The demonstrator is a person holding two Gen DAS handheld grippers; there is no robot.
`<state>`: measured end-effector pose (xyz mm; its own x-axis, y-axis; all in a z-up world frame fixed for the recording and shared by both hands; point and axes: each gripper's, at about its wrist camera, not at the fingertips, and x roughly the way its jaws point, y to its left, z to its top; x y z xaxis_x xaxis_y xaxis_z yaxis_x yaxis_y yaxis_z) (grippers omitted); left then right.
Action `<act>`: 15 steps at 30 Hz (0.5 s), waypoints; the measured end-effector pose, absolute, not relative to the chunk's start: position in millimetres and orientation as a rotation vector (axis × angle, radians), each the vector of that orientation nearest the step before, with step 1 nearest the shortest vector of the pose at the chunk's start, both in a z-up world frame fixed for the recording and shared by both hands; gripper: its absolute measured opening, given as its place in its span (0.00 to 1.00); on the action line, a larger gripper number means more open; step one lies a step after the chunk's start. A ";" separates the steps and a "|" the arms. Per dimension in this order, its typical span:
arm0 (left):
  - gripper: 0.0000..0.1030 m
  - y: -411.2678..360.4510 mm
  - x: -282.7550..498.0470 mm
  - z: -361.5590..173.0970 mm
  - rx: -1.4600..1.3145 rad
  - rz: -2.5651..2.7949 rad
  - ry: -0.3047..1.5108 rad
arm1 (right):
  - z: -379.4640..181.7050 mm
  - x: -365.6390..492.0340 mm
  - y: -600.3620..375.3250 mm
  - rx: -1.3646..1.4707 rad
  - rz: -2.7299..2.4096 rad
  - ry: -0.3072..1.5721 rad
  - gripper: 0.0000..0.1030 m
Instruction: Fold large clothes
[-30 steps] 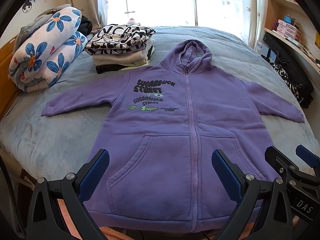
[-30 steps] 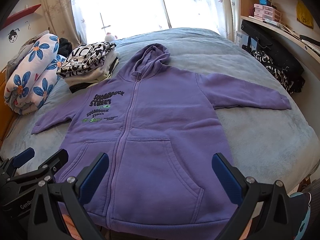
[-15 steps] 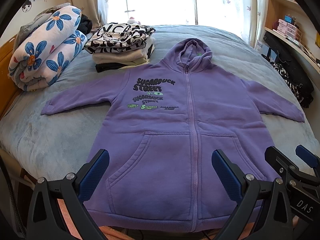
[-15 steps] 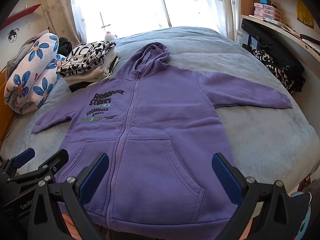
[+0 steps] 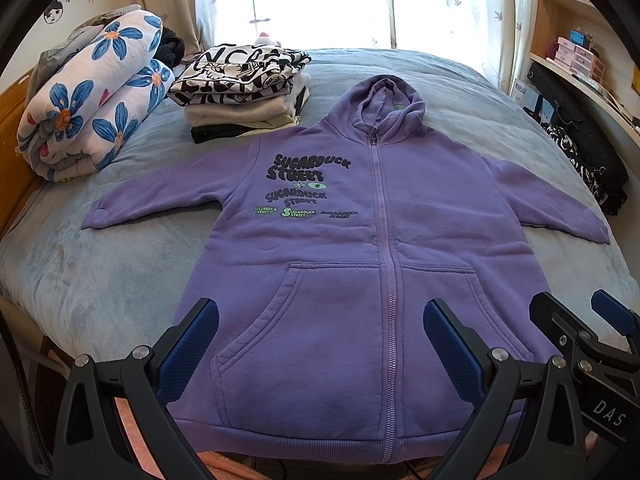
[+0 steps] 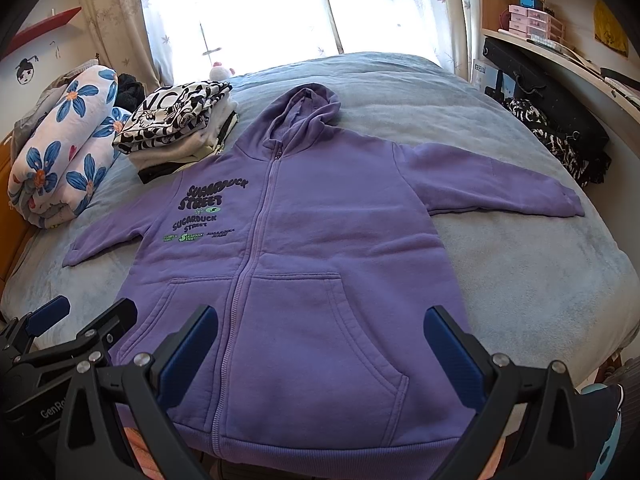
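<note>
A purple zip hoodie (image 5: 372, 248) (image 6: 304, 248) lies flat and face up on the blue-grey bed, sleeves spread to both sides, hood toward the window, hem at the near edge. Black and green lettering sits on its left chest. My left gripper (image 5: 320, 344) hangs open above the lower front pockets, nothing between its blue pads. My right gripper (image 6: 320, 344) is open too, over the right pocket near the hem. Each gripper shows at the edge of the other's view: the right gripper (image 5: 588, 340), the left gripper (image 6: 68, 332).
A stack of folded clothes (image 5: 244, 92) with a black-and-white top sits left of the hood. A rolled floral blanket (image 5: 88, 100) lies at the far left. Dark bags (image 5: 576, 136) line the bed's right side under wooden shelves (image 6: 532, 16). The bed (image 5: 80, 272) shows bare cover beside the hoodie.
Both views have shifted very slightly; the hoodie lies as before and both grippers stay open.
</note>
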<state>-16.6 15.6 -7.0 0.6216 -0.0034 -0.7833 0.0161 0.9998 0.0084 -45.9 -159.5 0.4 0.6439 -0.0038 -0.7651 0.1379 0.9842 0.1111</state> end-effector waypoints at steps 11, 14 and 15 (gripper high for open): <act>0.98 16.8 -17.9 -10.2 0.018 -0.010 0.902 | -2.0 -45.7 -159.0 0.175 -0.077 0.877 1.00; 0.98 17.5 -18.6 -11.6 0.021 -0.010 0.904 | -4.3 -47.8 -156.2 0.184 -0.076 0.884 1.00; 0.98 16.6 -17.9 -12.0 0.022 -0.010 0.905 | -4.8 -49.2 -154.6 0.189 -0.075 0.887 1.00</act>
